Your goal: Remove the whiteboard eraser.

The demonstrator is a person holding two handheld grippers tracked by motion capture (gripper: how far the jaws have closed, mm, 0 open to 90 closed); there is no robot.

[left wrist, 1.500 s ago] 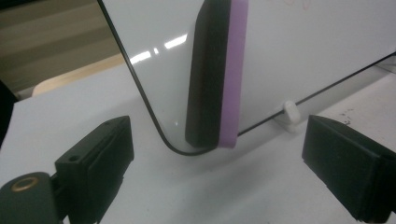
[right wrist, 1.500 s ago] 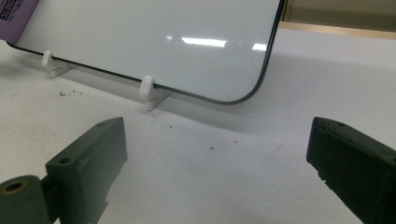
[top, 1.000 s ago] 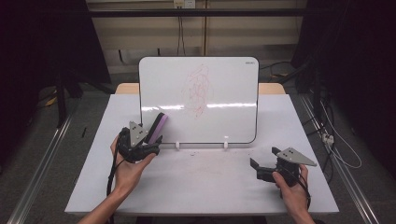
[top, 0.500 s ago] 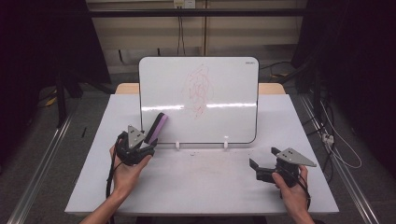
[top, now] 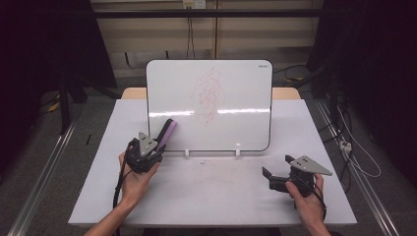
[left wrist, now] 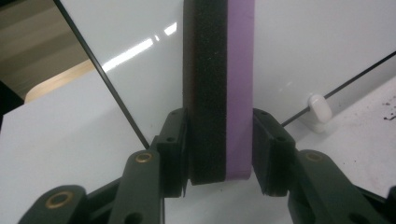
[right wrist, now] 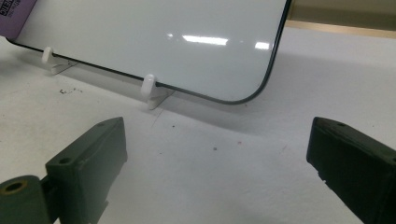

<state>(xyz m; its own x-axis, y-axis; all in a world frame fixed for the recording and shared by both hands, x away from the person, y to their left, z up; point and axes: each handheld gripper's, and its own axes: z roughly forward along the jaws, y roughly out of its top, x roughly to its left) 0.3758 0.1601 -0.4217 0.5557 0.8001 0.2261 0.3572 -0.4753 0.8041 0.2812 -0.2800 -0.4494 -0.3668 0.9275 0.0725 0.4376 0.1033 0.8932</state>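
Left tongs [top: 156,145] just clamped onto purple-and-black foam eraser [top: 167,132] at lower left of white scribbled whiteboard [top: 209,108], right tongs [top: 276,173] released; next, probably wiping red marks.

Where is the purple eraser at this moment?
In the high view the eraser is at the left, clamped in the left gripper, its tip by the lower left corner of the whiteboard.
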